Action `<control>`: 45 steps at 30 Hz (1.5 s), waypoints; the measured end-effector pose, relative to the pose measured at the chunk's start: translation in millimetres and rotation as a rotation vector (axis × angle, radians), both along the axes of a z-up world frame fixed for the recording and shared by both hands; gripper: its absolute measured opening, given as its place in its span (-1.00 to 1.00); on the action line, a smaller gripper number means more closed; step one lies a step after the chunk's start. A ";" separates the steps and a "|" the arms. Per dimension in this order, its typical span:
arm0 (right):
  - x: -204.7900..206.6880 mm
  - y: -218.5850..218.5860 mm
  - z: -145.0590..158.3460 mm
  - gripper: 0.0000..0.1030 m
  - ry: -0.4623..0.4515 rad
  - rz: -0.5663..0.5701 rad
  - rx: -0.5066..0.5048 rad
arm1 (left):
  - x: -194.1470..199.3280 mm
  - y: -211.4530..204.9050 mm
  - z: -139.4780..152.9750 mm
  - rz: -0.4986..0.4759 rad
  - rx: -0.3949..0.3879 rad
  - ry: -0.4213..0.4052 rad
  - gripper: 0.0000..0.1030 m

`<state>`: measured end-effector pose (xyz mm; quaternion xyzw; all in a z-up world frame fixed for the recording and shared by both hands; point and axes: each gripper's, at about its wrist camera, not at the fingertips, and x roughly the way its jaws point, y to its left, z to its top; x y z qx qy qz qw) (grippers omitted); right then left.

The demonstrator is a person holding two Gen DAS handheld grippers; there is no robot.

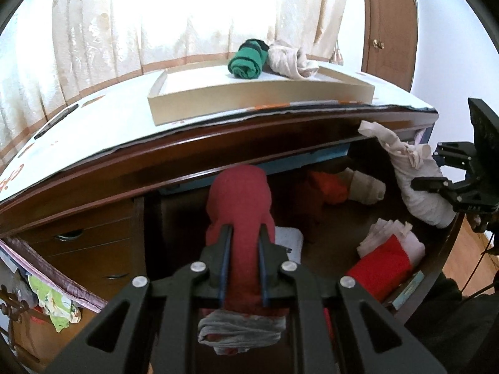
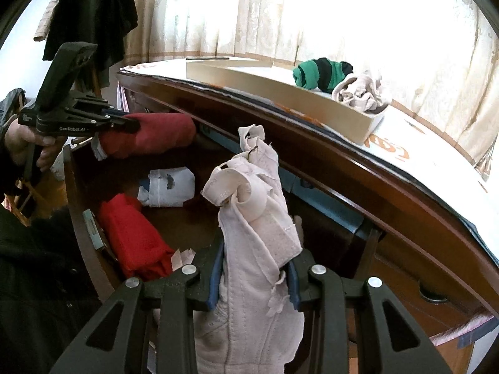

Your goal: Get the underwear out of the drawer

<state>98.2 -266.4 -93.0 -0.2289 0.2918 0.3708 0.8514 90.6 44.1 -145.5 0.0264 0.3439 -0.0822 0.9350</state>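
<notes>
Left gripper: closed on a dark red rolled garment, which is pinched between the two fingers and held up above the open drawer; in the right wrist view the same gripper is seen side-on, clamped on the roll, and gripped by a hand

Right gripper: clamped on a pale pink bra, held raised over the drawer with its straps curling at the top; in the left wrist view it is seen at the right edge with the bra hanging from it

Drawer contents: a bright red folded garment lies near the front wall; a white folded piece lies behind it; an orange-red garment lies toward the back

Desk top: a shallow cardboard tray is set near the front edge; a green and black roll and a beige crumpled garment lie in it, touching, at its far right corner

Background: a cream curtain hangs behind the desk
</notes>
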 end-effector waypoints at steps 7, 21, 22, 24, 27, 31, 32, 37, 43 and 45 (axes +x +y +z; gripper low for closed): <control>-2.9 0.2 8.3 -0.30 -0.020 0.004 0.033 | -10.1 0.7 6.3 0.008 -0.015 -0.058 -0.75; -7.2 -2.0 22.1 -0.30 -0.055 -0.004 0.090 | -27.3 -2.3 24.9 0.010 -0.032 -0.196 -0.75; -7.6 -1.7 22.8 -0.30 -0.057 -0.004 0.093 | -28.4 -2.5 25.6 0.009 -0.037 -0.202 -0.75; -8.2 -1.2 23.1 -0.30 -0.060 -0.003 0.097 | -30.5 -2.9 26.7 0.011 -0.041 -0.213 -0.75; -8.6 -2.1 24.9 -0.30 -0.066 -0.005 0.108 | -34.4 -2.1 29.0 0.013 -0.049 -0.233 -0.75; -8.9 -5.3 28.2 -0.30 -0.067 -0.013 0.126 | -36.5 -0.4 32.8 0.023 -0.055 -0.252 -0.75; -8.6 -6.0 29.2 -0.30 -0.067 -0.014 0.131 | -36.9 0.2 33.6 0.025 -0.058 -0.257 -0.75; -9.9 -6.2 33.8 -0.30 -0.075 -0.015 0.142 | -41.0 1.2 40.4 0.029 -0.067 -0.287 -0.75; -13.1 -5.8 37.7 -0.30 -0.093 -0.017 0.163 | -45.0 2.5 46.9 0.039 -0.068 -0.325 -0.75; -12.9 -6.0 39.2 -0.30 -0.099 -0.020 0.172 | -45.7 4.7 49.1 0.046 -0.073 -0.337 -0.75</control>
